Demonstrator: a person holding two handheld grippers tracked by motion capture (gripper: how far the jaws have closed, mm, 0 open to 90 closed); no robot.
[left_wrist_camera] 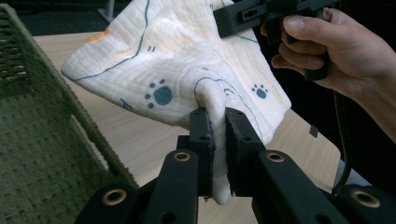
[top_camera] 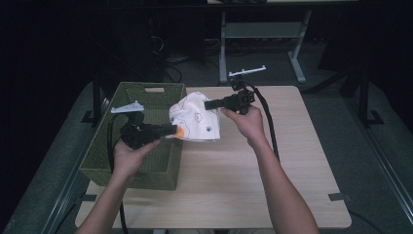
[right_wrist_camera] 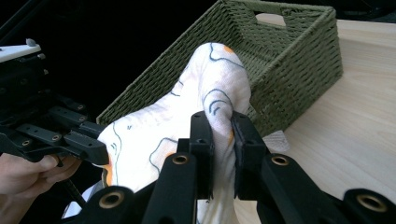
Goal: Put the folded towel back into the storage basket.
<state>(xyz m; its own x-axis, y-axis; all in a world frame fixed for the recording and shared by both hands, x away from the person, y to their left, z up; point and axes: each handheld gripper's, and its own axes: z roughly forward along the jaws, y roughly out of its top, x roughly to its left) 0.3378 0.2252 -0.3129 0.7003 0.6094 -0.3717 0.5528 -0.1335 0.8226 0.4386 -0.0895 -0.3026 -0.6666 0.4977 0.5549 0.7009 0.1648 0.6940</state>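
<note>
A white cloth [top_camera: 195, 117] printed with blue paw marks, blue lines and orange patches hangs in the air between both grippers, above the table beside the basket's right rim. My left gripper [top_camera: 176, 130] is shut on the cloth's near left corner, and a fold of cloth [left_wrist_camera: 218, 100] is pinched between its jaws. From the right, my right gripper [top_camera: 207, 104] is shut on the cloth's upper edge; the cloth [right_wrist_camera: 219, 100] bunches between its jaws. The right hand and its gripper [left_wrist_camera: 219, 21] also appear at the top of the left gripper view.
A green woven basket [top_camera: 108, 156] with cut-out handles stands on the left part of the light wooden table [top_camera: 272, 161]. Dark floor and a white table frame [top_camera: 263, 34] lie beyond the far edge.
</note>
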